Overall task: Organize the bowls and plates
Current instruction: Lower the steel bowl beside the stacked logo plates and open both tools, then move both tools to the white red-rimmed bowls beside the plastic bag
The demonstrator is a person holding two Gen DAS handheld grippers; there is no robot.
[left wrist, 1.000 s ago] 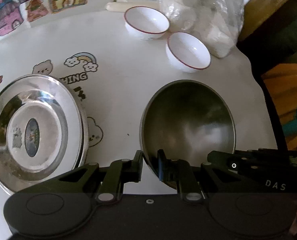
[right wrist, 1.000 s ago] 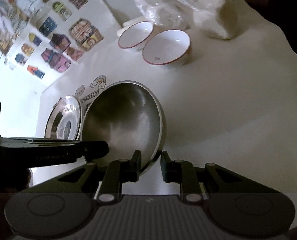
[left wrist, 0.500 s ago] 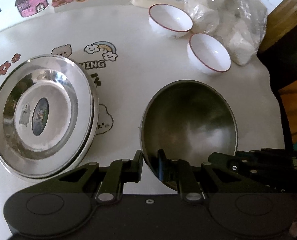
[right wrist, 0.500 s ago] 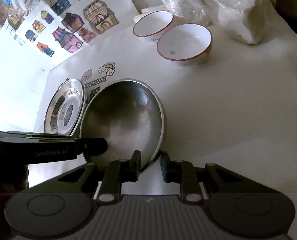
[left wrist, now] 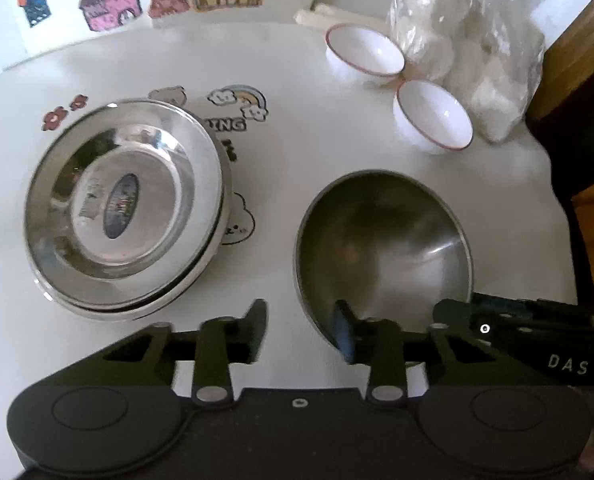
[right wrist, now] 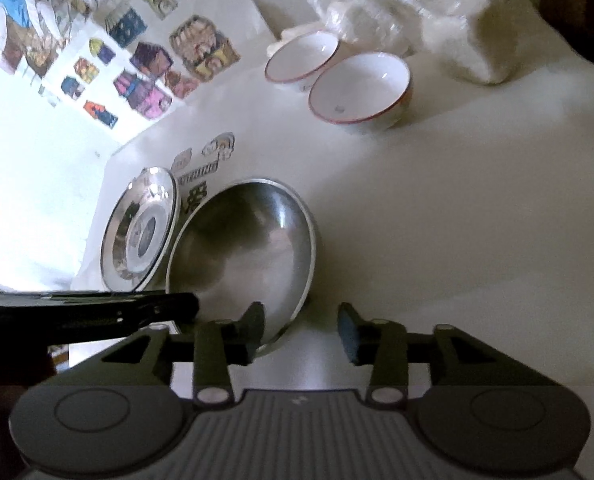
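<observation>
A large steel bowl [left wrist: 381,248] [right wrist: 249,248] rests upright on the white table, to the right of a stack of steel plates [left wrist: 125,208] [right wrist: 141,232]. My left gripper [left wrist: 300,330] straddles the bowl's near-left rim. Its jaws are opening, and the pads stand clear of the rim. My right gripper [right wrist: 301,332] straddles the rim on the other side, its jaws likewise opening with the rim loose between them. Two white bowls with red rims [left wrist: 365,54] [left wrist: 433,114] sit side by side at the back.
A clear plastic bag of white things [left wrist: 469,40] lies behind the white bowls. Cartoon stickers [left wrist: 237,104] mark the table [left wrist: 317,140] and house pictures [left wrist: 109,4] hang on the wall behind. The table's right edge drops off beside the bowl.
Both grippers were shut on the steel bowl's rim and have now spread their jaws off it. The left wrist view has swung, so the plates sit nearer the middle.
</observation>
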